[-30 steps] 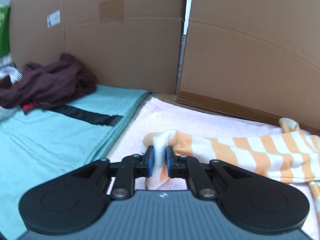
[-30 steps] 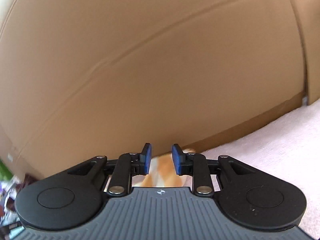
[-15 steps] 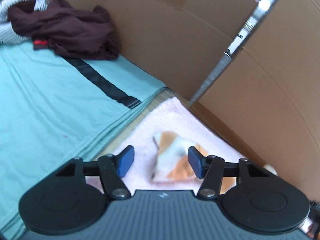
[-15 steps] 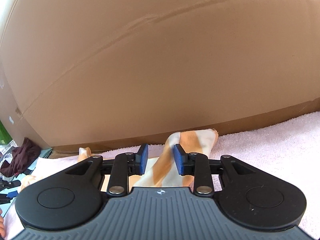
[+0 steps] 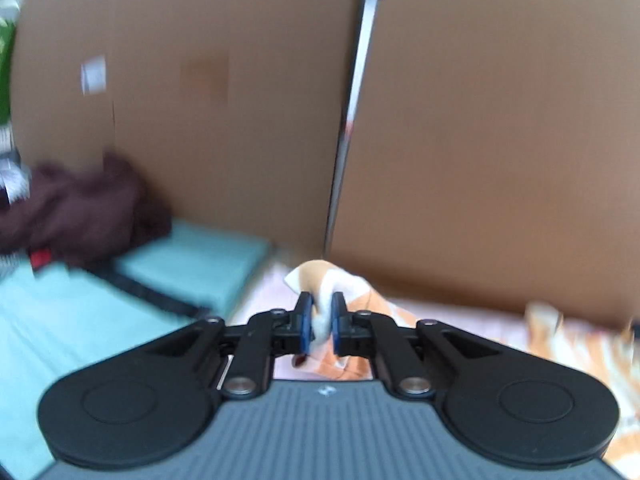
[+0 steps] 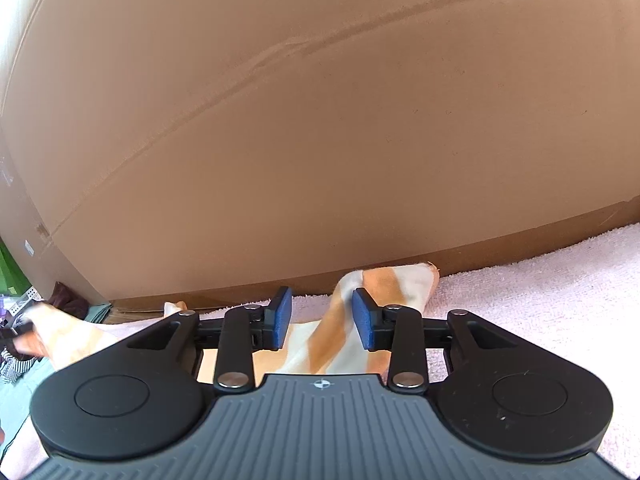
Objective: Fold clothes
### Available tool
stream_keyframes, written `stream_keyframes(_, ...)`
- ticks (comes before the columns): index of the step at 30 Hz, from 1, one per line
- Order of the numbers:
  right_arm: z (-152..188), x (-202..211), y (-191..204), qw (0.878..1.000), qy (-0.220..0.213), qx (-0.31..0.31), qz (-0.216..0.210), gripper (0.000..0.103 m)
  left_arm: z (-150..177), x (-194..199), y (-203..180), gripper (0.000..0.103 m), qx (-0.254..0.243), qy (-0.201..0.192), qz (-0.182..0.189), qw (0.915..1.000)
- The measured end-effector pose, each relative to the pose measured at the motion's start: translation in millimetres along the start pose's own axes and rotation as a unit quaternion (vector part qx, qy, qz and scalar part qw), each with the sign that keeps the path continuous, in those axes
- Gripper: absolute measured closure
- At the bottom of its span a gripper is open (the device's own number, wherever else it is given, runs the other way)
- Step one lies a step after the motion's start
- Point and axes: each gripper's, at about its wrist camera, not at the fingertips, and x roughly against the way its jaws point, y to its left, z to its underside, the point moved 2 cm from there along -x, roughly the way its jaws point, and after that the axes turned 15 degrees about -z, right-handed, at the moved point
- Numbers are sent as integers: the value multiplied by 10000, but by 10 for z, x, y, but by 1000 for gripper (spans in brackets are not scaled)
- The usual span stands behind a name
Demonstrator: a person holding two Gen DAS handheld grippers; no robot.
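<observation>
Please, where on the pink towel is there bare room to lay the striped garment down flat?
Bare pink towel lies right of the right gripper, up to the cardboard wall. Leftward is crowded: the striped garment itself, then the teal cloth with the dark clothes pile.

Orange-and-white striped garment, bunched on towel

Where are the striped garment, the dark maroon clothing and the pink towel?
striped garment (image 6: pixel 384 280): right wrist view, its raised end.
dark maroon clothing (image 5: pixel 88 208): left wrist view, middle of the heap.
pink towel (image 6: pixel 560 280): right wrist view, bare part at right.
</observation>
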Motion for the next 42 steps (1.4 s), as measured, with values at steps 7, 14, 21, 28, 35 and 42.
stream_keyframes(7,-5,84,-69,10000,3,-76,-8,65,188,40,266,99,165,424,-127,9989)
stream_keyframes(14,-8,186,-128,9999,-4,-109,-9,64,-28,-202,380,99,965,633,267,9930)
stream_keyframes(21,-17,281,-200,9998,9,-175,-20,63,22,-279,375,55,972,1126,807,9856)
stream_keyframes(28,-29,357,-252,9997,2,-264,-4,62,3,-469,563,42,1591,1348,1123,9716)
stream_keyframes(35,-42,441,-299,9995,-9,-314,3,60,-44,-639,347,99,1550,1281,826,9761)
stream_keyframes(42,-67,535,-361,9990,-44,-428,-76,60,-277,-154,32,100,618,74,337,9975)
